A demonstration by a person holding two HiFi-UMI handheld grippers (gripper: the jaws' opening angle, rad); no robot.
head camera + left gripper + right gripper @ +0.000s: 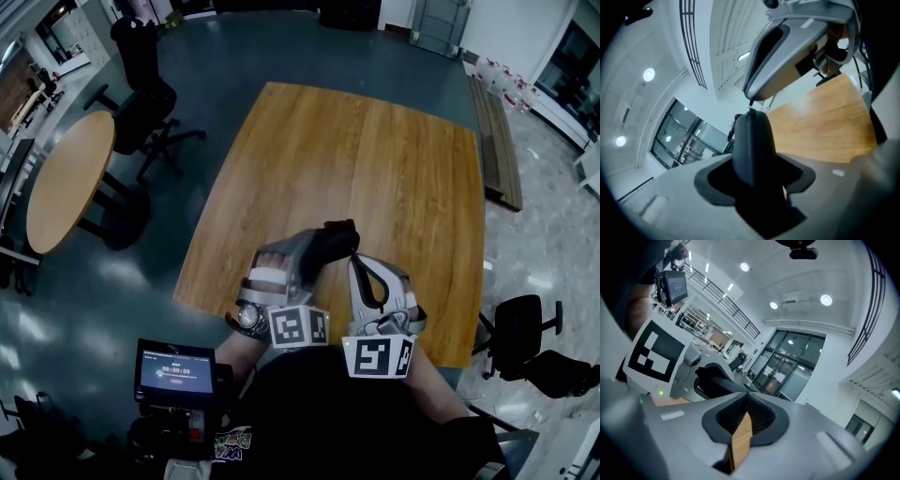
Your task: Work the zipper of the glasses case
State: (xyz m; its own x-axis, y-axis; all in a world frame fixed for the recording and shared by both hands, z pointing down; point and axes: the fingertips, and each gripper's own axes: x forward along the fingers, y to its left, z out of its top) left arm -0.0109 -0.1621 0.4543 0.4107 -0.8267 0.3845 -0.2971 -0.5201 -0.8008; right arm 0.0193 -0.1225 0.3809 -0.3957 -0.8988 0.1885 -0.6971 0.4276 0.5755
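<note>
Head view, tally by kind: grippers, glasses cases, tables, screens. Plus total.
grippers: 2, left gripper and right gripper
glasses case: 1
tables: 2, square table and round table
screen: 1
total: 6

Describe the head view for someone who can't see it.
Seen from above, a person holds two claws over a wooden table: the left claw grips a black glasses case, and the right claw, shut, meets the case's end. A small screen sits lower left.
</note>
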